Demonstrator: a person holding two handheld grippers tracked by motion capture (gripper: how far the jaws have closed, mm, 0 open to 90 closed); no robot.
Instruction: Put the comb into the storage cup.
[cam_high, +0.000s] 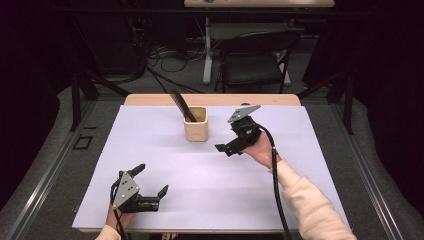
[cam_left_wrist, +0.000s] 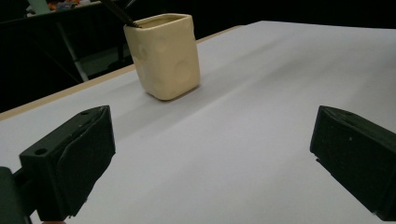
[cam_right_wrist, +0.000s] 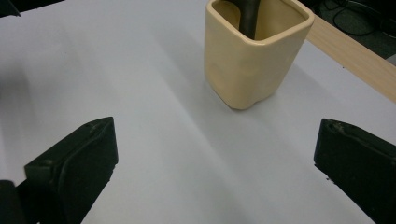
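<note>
Comb (cam_high: 180, 104) leans up-left out of the cream cup (cam_high: 196, 129).

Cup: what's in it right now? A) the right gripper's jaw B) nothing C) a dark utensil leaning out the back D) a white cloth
C: a dark utensil stands in the cream cup, leaning out past its rim, with both grippers apart from it.

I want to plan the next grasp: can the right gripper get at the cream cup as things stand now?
Probably yes. The right gripper is open and points at the cream cup, with bare white table between them. The dark tool leans away from it.
</note>
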